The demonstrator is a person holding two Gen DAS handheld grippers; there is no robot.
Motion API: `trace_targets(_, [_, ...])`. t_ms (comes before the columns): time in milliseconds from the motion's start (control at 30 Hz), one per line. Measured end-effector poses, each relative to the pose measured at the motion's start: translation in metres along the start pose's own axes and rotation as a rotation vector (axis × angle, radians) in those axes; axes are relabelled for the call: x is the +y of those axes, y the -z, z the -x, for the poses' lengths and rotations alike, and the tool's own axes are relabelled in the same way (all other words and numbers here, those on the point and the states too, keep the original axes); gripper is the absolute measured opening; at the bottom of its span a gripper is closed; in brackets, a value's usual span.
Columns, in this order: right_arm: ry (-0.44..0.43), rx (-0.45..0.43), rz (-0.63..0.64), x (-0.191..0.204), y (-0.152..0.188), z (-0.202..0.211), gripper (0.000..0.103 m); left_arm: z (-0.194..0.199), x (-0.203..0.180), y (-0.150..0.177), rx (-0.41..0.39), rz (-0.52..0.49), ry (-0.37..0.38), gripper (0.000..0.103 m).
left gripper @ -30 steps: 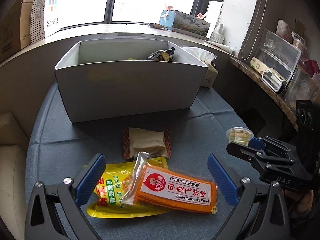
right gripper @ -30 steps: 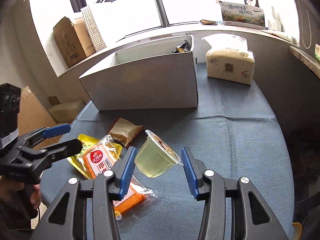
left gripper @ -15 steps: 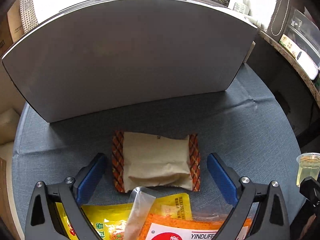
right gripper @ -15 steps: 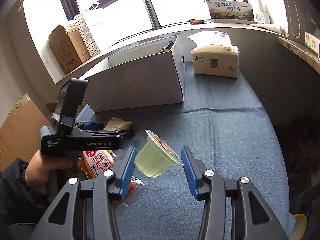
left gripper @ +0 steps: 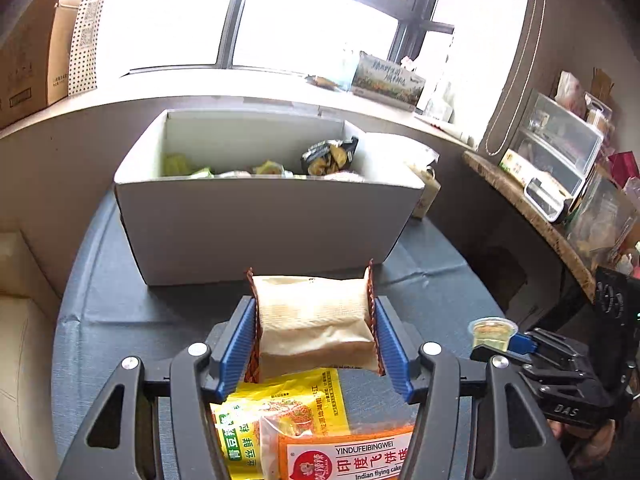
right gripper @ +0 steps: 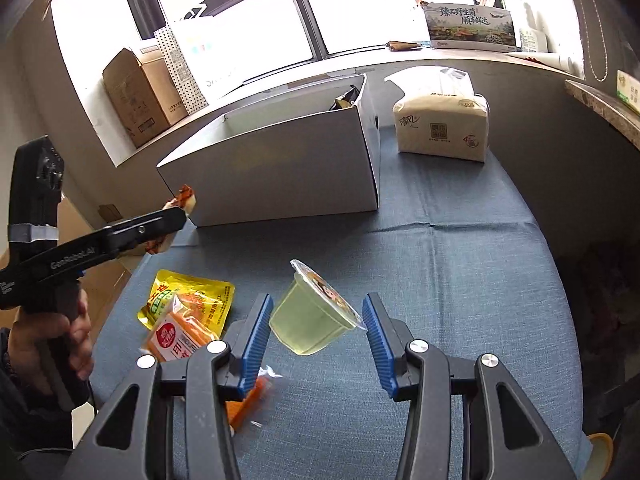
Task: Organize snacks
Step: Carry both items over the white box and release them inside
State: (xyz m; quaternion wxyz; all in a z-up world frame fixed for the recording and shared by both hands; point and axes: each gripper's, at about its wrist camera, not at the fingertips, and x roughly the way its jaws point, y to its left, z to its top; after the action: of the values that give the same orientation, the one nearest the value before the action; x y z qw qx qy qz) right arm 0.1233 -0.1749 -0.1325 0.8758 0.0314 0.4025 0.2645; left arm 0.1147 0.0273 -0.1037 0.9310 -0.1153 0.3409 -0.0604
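My left gripper (left gripper: 315, 344) is closing its jaws on the cream snack packet (left gripper: 314, 320), pads on its crimped ends, the packet lifted off the desk (left gripper: 96, 344). It looks light and soft, so holding it at the ends suits it; squeezing harder would crush what is inside. At twelve o'clock stands the white box (left gripper: 256, 224), already holding snacks. At six o'clock lie the yellow pouch (left gripper: 280, 408) and the orange cake pack (left gripper: 352, 460). My right gripper (right gripper: 316, 340) pinches the jelly cup (right gripper: 314, 316), tilted and clear of the desk; its film lid looks fragile. A second ago the left jaws stood wide and the packet lay flat on the desk.
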Motion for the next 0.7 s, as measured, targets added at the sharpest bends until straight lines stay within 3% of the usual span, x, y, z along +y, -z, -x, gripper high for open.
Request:
trace_targets(167, [-0.037, -0.045, 0.029, 0.009, -0.034, 0.002, 0.051, 0.031, 0.0, -0.042, -0.101, -0.038, -0.026, 0.063])
trace_targets(367, [-0.044, -0.131, 0.108, 0.029, -0.106, 0.0, 0.051, 0.032, 0.013, -0.098, -0.164, -0.066, -0.088, 0.063])
trace_targets(533, [-0.045, -0.157, 0.118, 0.037, -0.165, -0.024, 0.051, -0.001, 0.035, -0.135, -0.127, -0.022, -0.102, 0.063])
trace_targets(700, [-0.033, -0.125, 0.094, 0.036, -0.197, -0.061, 0.051, -0.036, 0.042, -0.15, -0.083, -0.019, -0.134, 0.063])
